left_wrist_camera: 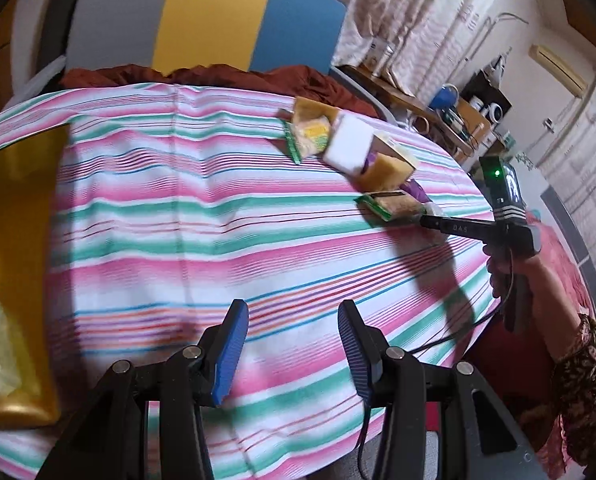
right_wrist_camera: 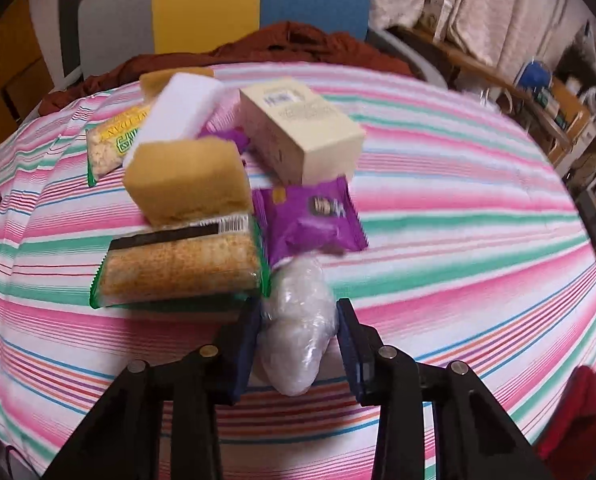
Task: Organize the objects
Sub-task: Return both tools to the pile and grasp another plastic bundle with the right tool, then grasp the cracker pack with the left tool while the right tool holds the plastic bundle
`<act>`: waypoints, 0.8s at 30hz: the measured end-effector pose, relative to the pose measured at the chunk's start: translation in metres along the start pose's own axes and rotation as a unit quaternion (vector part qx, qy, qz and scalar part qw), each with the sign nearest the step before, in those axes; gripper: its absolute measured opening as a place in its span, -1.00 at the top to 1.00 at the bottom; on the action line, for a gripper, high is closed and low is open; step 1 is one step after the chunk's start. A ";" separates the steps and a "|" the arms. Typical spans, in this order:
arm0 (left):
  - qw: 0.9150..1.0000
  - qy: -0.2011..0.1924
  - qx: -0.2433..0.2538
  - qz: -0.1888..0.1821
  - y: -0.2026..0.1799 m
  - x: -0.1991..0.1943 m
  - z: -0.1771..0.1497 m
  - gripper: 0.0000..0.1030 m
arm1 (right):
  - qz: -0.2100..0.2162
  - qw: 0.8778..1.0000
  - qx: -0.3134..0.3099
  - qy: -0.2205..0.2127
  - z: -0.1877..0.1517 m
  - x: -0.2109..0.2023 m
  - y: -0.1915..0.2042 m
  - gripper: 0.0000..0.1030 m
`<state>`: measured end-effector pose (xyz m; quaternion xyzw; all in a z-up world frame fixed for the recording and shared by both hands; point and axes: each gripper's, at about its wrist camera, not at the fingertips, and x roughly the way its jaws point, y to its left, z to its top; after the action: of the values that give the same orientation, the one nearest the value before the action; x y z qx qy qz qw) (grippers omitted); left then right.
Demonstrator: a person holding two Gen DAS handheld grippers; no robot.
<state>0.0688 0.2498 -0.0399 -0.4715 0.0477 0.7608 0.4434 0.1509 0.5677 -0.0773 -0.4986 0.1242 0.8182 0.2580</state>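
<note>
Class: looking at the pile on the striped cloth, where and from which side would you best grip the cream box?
Grip the cream box across its two long side faces, coming from above: it lies flat and its top is clear. Its left end is crowded by the white block and purple packet.

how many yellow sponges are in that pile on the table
2: one sponge at the pile's front, on the cracker pack; another sponge peeking out behind the white block. More may be hidden.
</note>
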 end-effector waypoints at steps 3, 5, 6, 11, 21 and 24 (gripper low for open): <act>1.000 0.014 0.010 -0.015 -0.010 0.017 0.013 0.09 | 0.008 1.000 0.019 0.001 -0.001 -0.006 -0.006 0.28; 0.999 0.020 0.018 -0.020 -0.018 0.028 0.023 0.08 | 0.018 0.999 0.050 0.006 -0.003 -0.010 -0.015 0.28; 0.999 0.023 0.028 -0.023 -0.025 0.035 0.028 0.08 | 0.021 0.998 0.064 0.008 -0.004 -0.011 -0.021 0.28; 0.994 0.036 0.095 -0.031 -0.063 0.070 0.054 -0.08 | 0.006 0.994 0.107 0.001 -0.003 -0.018 -0.043 0.28; 0.974 0.064 0.213 -0.048 -0.130 0.146 0.105 -0.11 | 0.025 0.993 0.114 -0.018 0.000 -0.029 -0.042 0.28; 0.966 0.080 0.244 -0.041 -0.140 0.167 0.108 -0.11 | 0.024 0.992 0.122 -0.018 0.000 -0.030 -0.046 0.28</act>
<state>0.0694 0.4920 -0.0588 -0.4094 0.2481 0.6674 0.5704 0.1871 0.5975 -0.0484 -0.4457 0.2299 0.8116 0.2997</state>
